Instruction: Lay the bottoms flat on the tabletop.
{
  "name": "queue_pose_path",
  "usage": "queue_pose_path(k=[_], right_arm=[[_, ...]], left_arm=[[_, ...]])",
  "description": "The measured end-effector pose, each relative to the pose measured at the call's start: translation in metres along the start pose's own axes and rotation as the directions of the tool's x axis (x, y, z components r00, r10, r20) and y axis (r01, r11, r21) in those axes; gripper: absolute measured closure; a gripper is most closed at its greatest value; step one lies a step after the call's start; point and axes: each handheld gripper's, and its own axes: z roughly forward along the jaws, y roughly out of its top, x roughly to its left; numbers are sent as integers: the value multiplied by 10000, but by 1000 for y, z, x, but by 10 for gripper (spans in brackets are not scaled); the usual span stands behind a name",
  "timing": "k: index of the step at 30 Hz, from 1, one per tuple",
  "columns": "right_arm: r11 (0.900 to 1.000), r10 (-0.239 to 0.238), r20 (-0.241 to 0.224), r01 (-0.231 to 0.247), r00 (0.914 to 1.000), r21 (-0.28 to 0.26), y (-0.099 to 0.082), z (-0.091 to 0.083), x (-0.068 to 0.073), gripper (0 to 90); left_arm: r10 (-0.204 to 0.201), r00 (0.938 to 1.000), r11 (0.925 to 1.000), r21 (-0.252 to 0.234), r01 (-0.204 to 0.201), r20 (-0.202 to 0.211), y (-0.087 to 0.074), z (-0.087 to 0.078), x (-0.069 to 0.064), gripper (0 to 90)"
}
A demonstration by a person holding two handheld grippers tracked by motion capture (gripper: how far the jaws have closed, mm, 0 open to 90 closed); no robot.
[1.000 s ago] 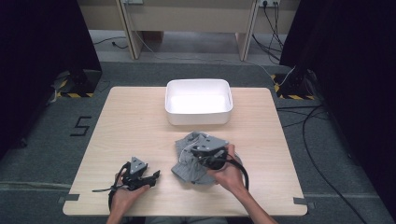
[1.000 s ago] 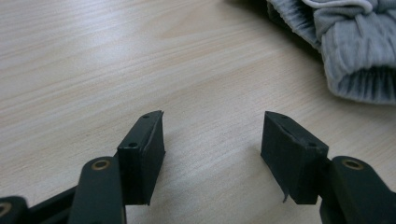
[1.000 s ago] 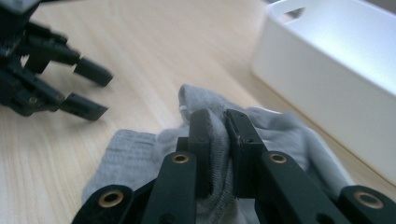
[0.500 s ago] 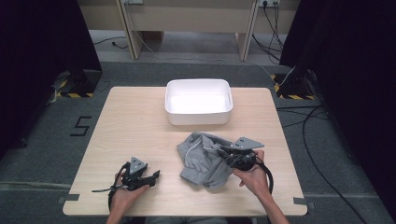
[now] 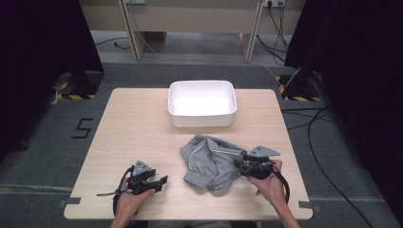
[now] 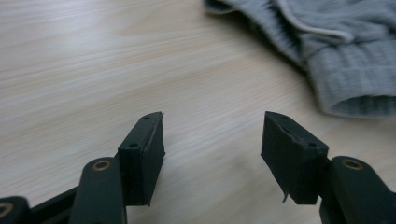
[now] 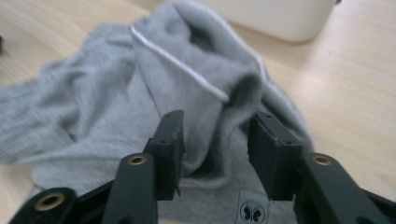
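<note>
One grey garment (image 5: 212, 161), one white tub (image 5: 202, 102) and two tongs share the bench (image 5: 128, 128). The garment lies crumpled right of the bench's middle, apart from the tub behind it. Bare wood lies open to the left and along the front edge. The left tongs (image 5: 161, 181) rest near the front edge, jaws apart over bare wood, the garment's cuff just ahead. The right tongs (image 5: 237, 164) have slid rightward since the earlier frame, dragging the garment wider; their jaws have just been opening, a fold standing between them unpinched.
</note>
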Motion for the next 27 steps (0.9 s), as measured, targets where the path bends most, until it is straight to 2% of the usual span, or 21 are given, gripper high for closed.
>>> queue_pose_path(k=[3, 7, 10, 12, 14, 15, 18, 22, 24, 27], right_arm=[[9996, -7, 40, 9, 10000, -279, 8, -7, 1, 502], [9982, -64, 118, 71, 9999, -600, 17, -13, 0, 482], [9962, -144, 211, 161, 9997, -857, 27, -17, -1, 481], [9949, -224, 250, 247, 9994, -975, 34, -18, -1, 487], [9938, -461, 215, 480, 9987, -1004, 42, -14, 1, 491], [9943, -516, 123, 525, 9986, -927, 46, -10, 2, 490], [9951, -774, -202, 759, 9968, -640, 55, 5, 8, 488], [9927, -1193, -674, 1177, 9906, -273, 61, 25, 21, 481], [9914, -1308, -767, 1304, 9884, -96, 61, 31, 26, 482], [9893, -1413, -741, 1436, 9872, 265, 57, 37, 28, 503]], left_arm=[[35, 9985, 9999, -136, -28, 555, 4, 4, -14, 380], [-53, 9913, 9999, -101, 67, 1315, 9, 14, -28, 375], [-269, 9849, 9996, -68, 285, 1709, 13, 21, -34, 370], [-384, 9826, 9992, -21, 394, 1815, 15, 24, -37, 367], [-809, 9762, 9963, -118, 850, 2012, 18, 28, -39, 331], [-876, 9738, 9957, -115, 921, 2100, 20, 29, -39, 326], [-990, 9743, 9947, -75, 1027, 2024, 24, 35, -43, 318], [-1037, 9756, 9946, 309, 996, 1936, 25, 47, -48, 342], [-771, 9770, 9968, 363, 713, 1989, 23, 53, -52, 442], [-364, 9824, 9993, 116, 349, 1832, 22, 54, -55, 617]])
